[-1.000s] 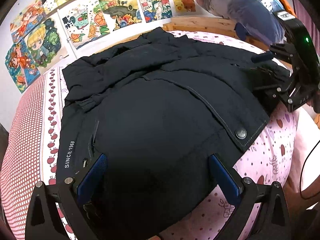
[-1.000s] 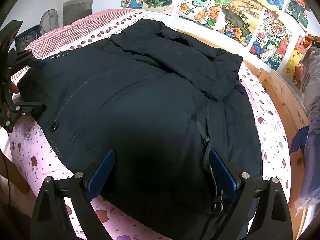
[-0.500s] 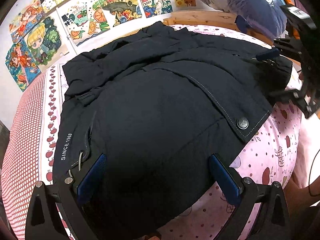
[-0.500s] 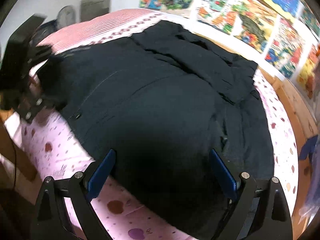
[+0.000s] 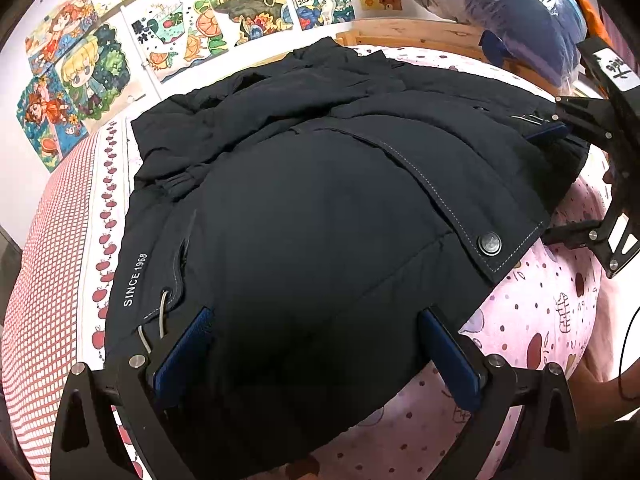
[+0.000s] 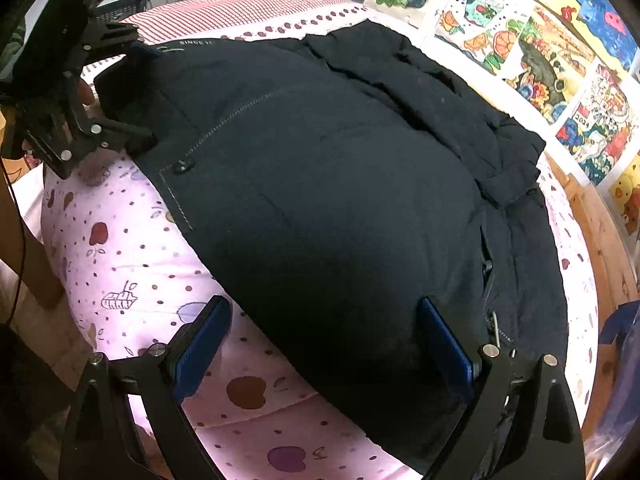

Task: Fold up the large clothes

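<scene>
Left wrist view shows the dark jacket [image 5: 320, 208] lying flat on the bed [image 5: 552, 312] under your released left claw [image 5: 316, 356], and your right claw [image 6: 324, 344] is released too, so pinch both near corners together and lift evenly.

A pink quilt [image 5: 552, 320] with fruit prints covers the bed. Cartoon posters [image 5: 180, 36] hang at 12 o'clock. A blue bundle [image 5: 520, 4] lies at 1 o'clock.
</scene>
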